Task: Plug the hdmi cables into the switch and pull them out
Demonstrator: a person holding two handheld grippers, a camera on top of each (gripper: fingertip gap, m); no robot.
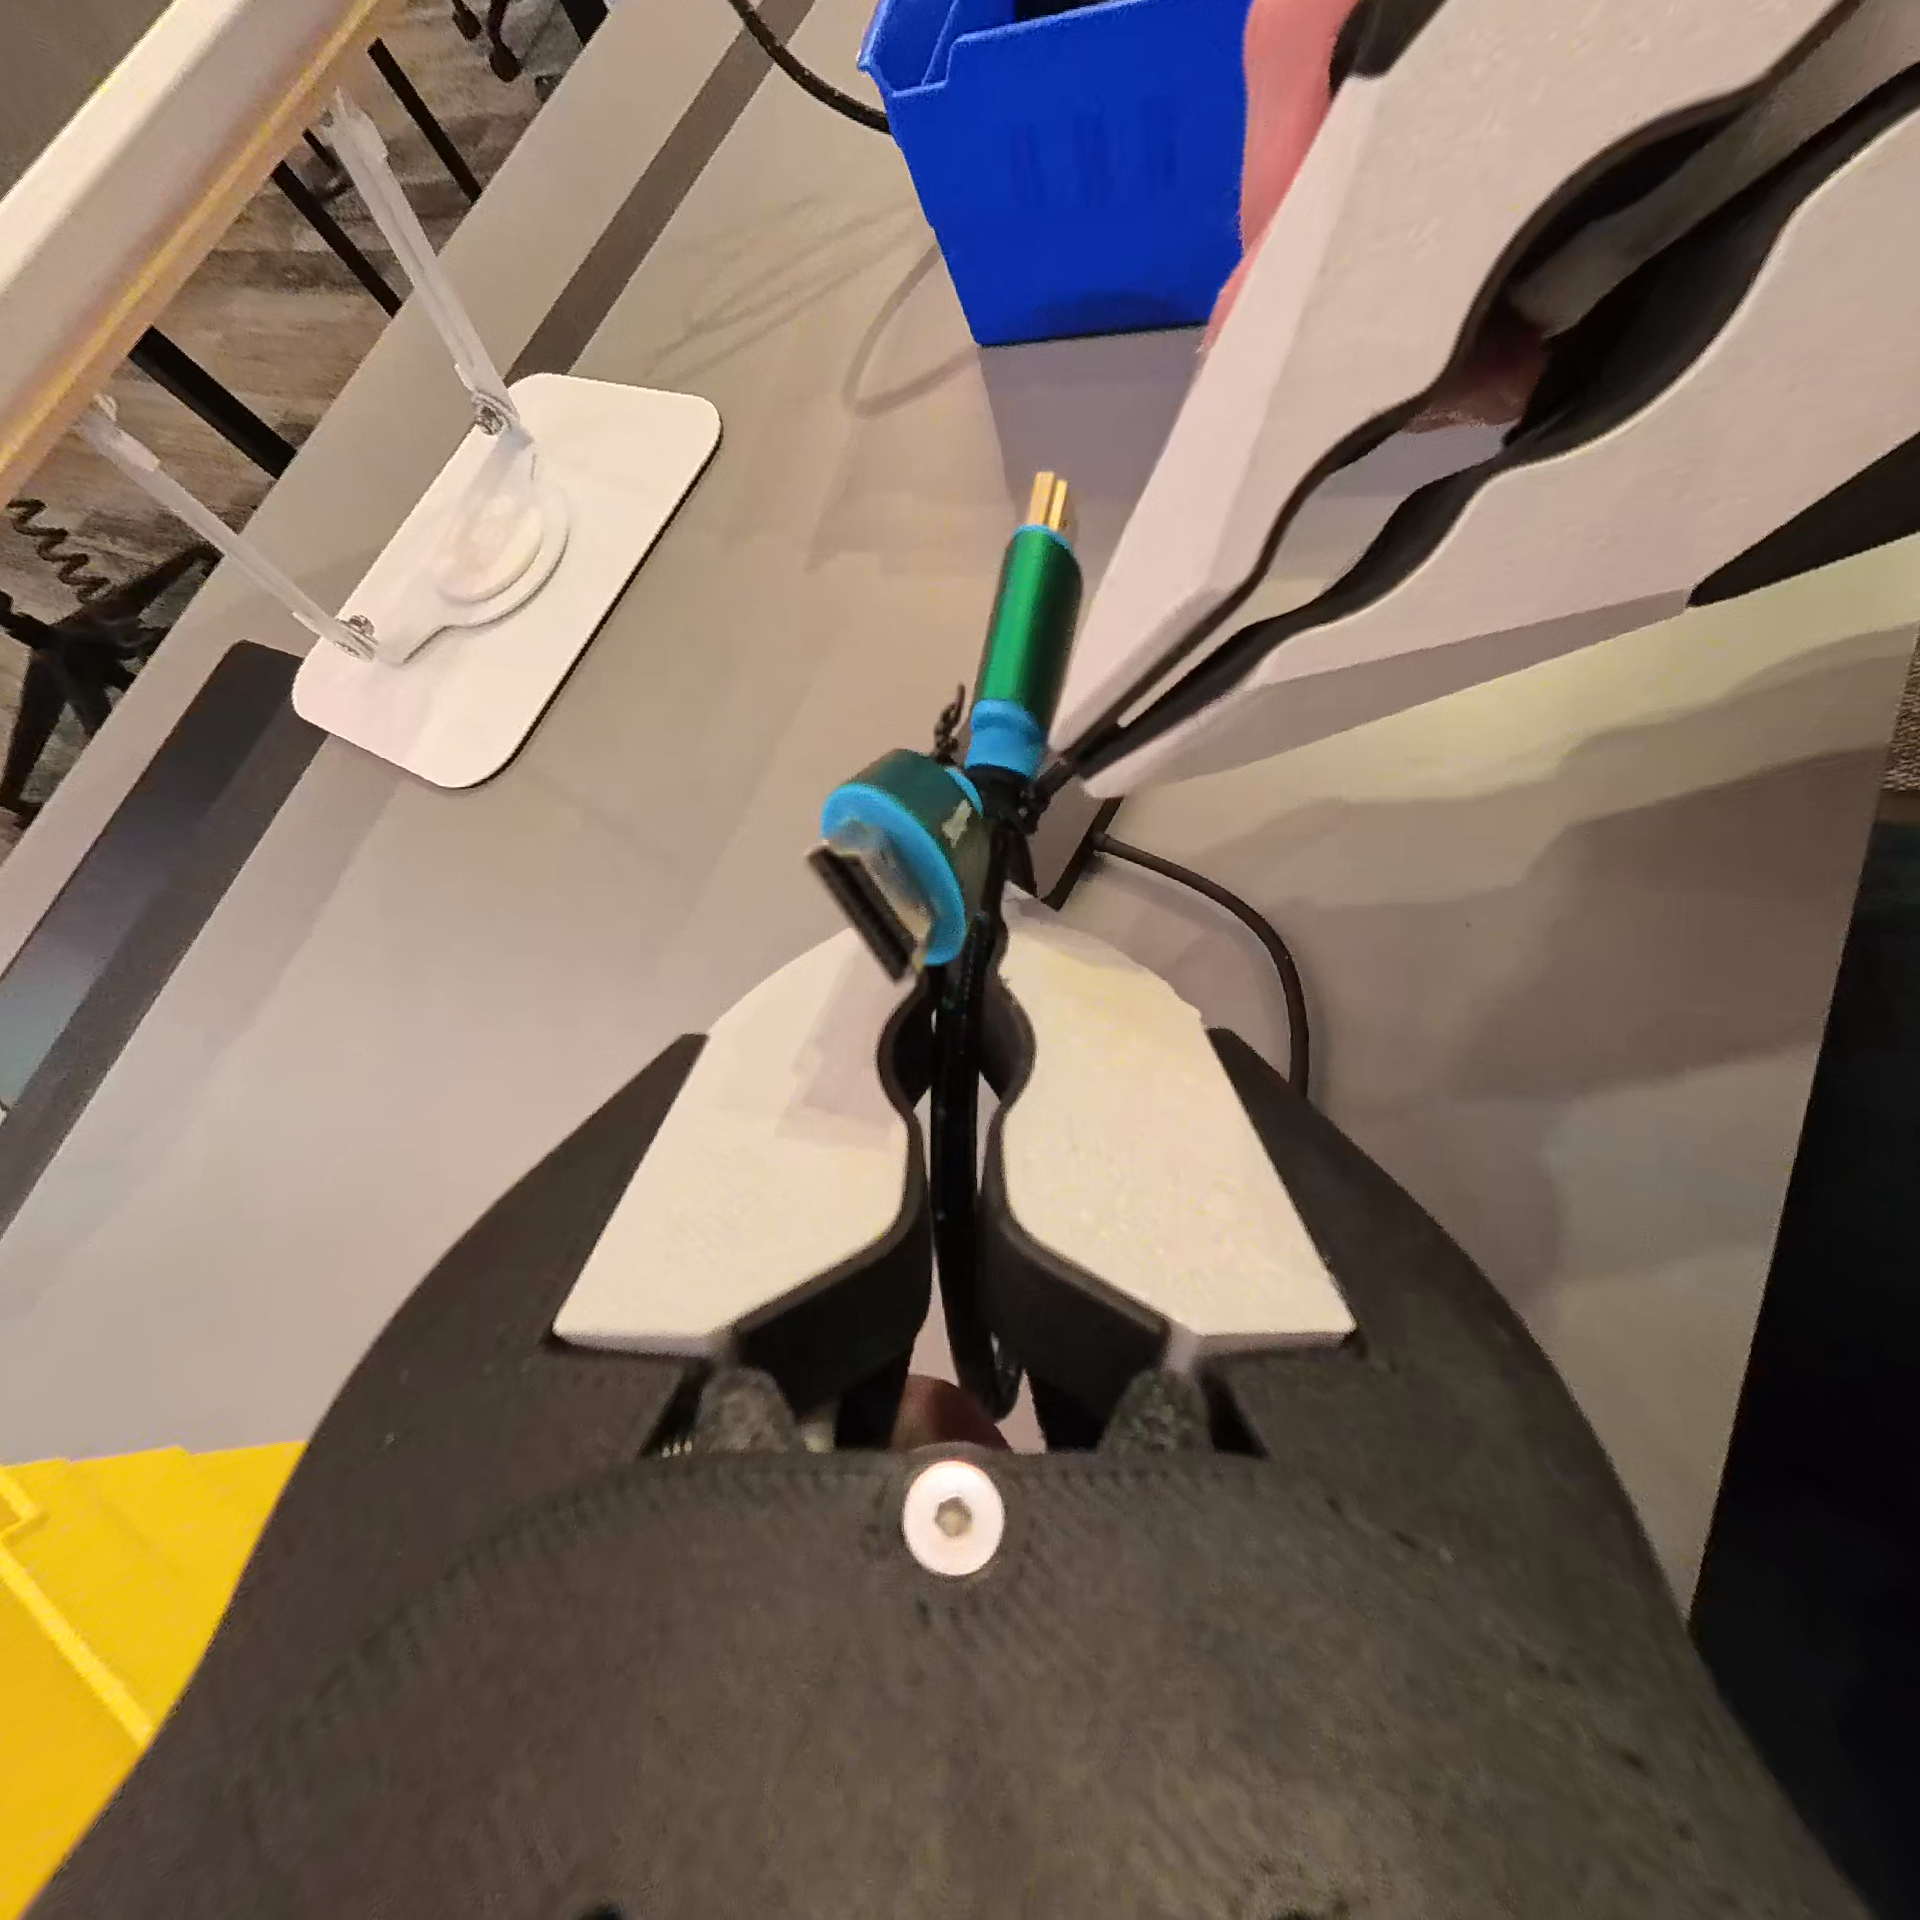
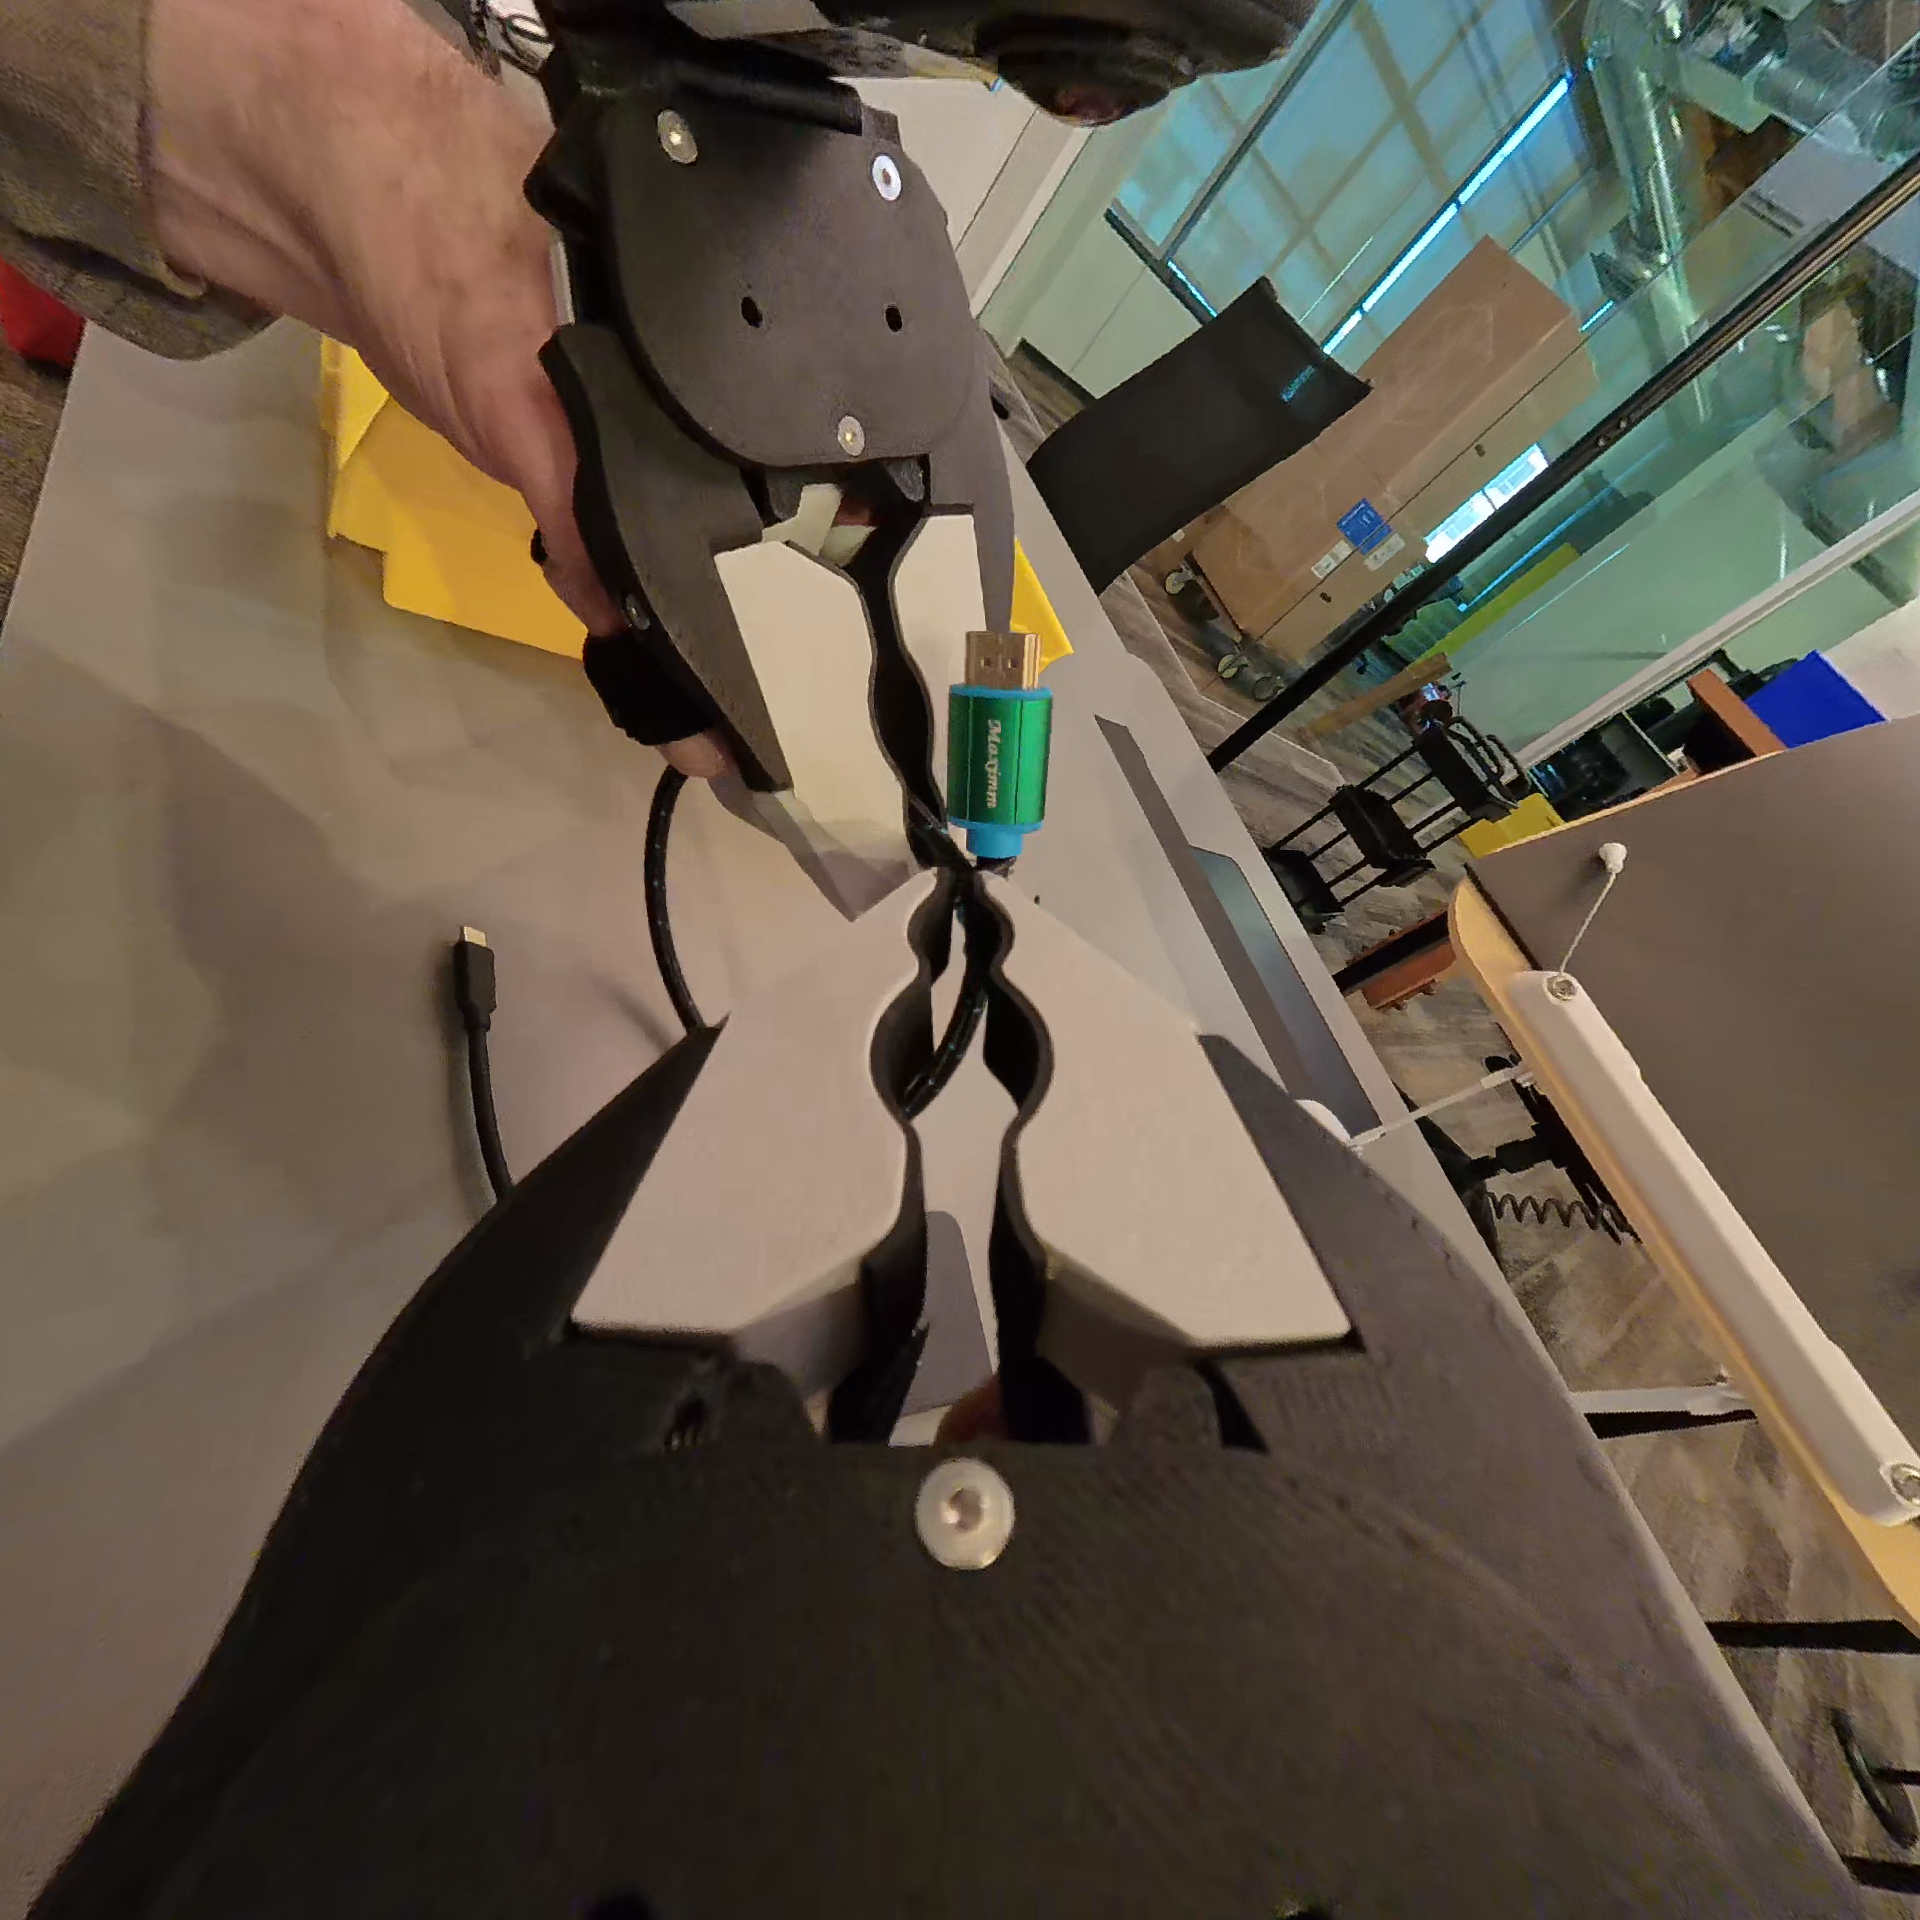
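Two green HDMI plugs with blue collars sit on black braided cable above the grey table [image 1: 468, 1039]. My left gripper [image 1: 961, 971] is shut on the cable just behind one plug [image 1: 899, 883], whose metal end tilts towards the camera. My right gripper [image 2: 961, 899] is shut on the cable just below the other plug [image 2: 1000, 758], which stands upright with its gold end up. This upright plug also shows in the left wrist view [image 1: 1023, 613], with the right gripper [image 1: 1065, 764] reaching in from the upper right. The left gripper [image 2: 883, 862], held by a hand, comes down from above. The fingertips almost meet. No switch shows.
A blue bin [image 1: 1081, 208] stands at the back and a yellow bin [image 1: 104, 1621] near left, also seen in the right wrist view [image 2: 447, 520]. A white stand base [image 1: 509, 582] sits to the left. A thin black cable with a small plug [image 2: 475, 966] lies on the table.
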